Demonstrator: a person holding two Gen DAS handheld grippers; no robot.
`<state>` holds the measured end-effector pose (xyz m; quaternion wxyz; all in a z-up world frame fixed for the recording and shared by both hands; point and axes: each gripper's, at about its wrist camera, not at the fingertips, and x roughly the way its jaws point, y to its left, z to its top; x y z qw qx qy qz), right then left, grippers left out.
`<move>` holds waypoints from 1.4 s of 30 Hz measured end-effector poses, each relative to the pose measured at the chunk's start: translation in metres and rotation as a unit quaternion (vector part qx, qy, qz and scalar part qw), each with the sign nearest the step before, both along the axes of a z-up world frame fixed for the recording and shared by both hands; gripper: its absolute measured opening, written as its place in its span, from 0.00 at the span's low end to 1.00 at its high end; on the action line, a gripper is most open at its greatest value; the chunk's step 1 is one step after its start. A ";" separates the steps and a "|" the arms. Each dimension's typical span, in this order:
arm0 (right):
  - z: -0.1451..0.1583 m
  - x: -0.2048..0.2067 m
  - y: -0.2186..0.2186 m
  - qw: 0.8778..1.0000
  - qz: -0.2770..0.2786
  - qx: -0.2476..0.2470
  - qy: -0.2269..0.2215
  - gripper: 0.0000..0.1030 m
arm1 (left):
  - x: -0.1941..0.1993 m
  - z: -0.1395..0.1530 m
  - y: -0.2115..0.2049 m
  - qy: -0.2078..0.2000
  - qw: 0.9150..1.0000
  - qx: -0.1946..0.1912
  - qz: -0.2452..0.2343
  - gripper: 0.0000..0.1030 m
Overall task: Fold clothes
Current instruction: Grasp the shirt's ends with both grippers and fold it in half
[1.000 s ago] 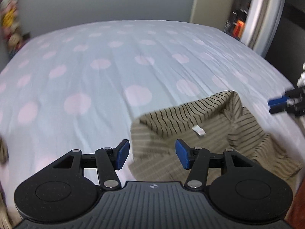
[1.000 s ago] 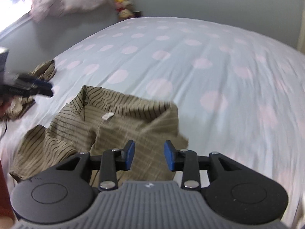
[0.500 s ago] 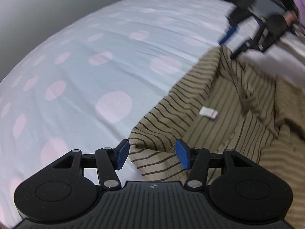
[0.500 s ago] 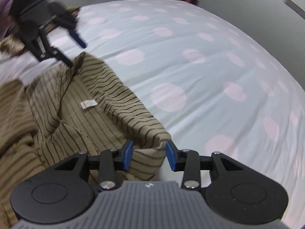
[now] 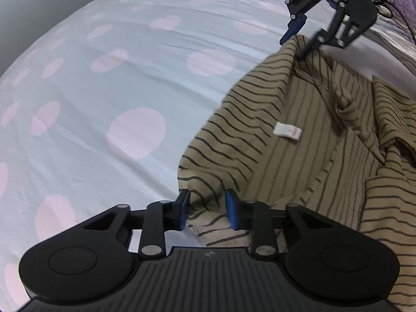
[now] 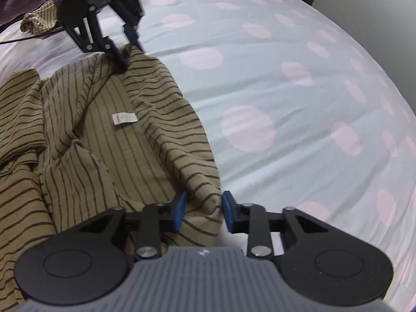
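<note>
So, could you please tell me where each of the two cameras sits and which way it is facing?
Left wrist: sits on the left gripper, looks down along its closing fingers at a corner of the striped shirt between them, on the dotted sheet; the right gripper shows far off.
Right wrist: sits on the right gripper, fingers closing around the shirt's opposite corner; the left gripper shows far off.
Shared: shirt, its white label, sheet, both grippers.
</note>
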<state>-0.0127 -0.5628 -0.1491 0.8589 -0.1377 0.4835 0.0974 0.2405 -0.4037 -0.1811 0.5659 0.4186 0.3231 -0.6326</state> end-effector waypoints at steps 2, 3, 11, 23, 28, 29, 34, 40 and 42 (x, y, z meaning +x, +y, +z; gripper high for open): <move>-0.001 -0.001 -0.002 1.000 -0.014 0.007 0.000 0.12 | 0.000 0.000 0.003 0.003 1.000 0.001 0.007 0.06; -0.001 -0.002 -0.003 1.000 -0.019 0.010 0.000 0.08 | 0.000 0.001 0.004 0.004 1.000 0.002 0.012 0.03; 0.027 -0.025 0.007 0.999 -0.035 0.012 -0.027 0.04 | -0.004 0.047 0.028 0.016 0.998 -0.036 0.045 0.01; 0.105 -0.121 0.090 0.995 -0.020 -0.028 -0.097 0.04 | -0.094 0.135 0.107 0.006 0.996 -0.085 0.037 0.01; 0.105 -0.170 0.137 0.994 -0.017 -0.038 -0.099 0.04 | -0.151 0.134 0.146 -0.003 0.997 -0.063 0.035 0.01; 0.103 -0.179 0.145 0.995 -0.011 -0.036 -0.095 0.04 | -0.162 0.133 0.153 -0.002 0.998 -0.059 0.035 0.01; 0.079 -0.217 0.178 0.996 -0.023 -0.027 -0.083 0.04 | -0.204 0.112 0.177 -0.022 0.999 -0.029 0.022 0.01; 0.038 -0.237 0.203 0.998 -0.033 -0.019 -0.040 0.04 | -0.228 0.074 0.175 -0.045 0.998 0.036 -0.001 0.00; 0.025 -0.236 0.204 0.999 -0.045 -0.011 -0.021 0.04 | -0.231 0.062 0.170 -0.043 0.997 0.058 -0.003 0.00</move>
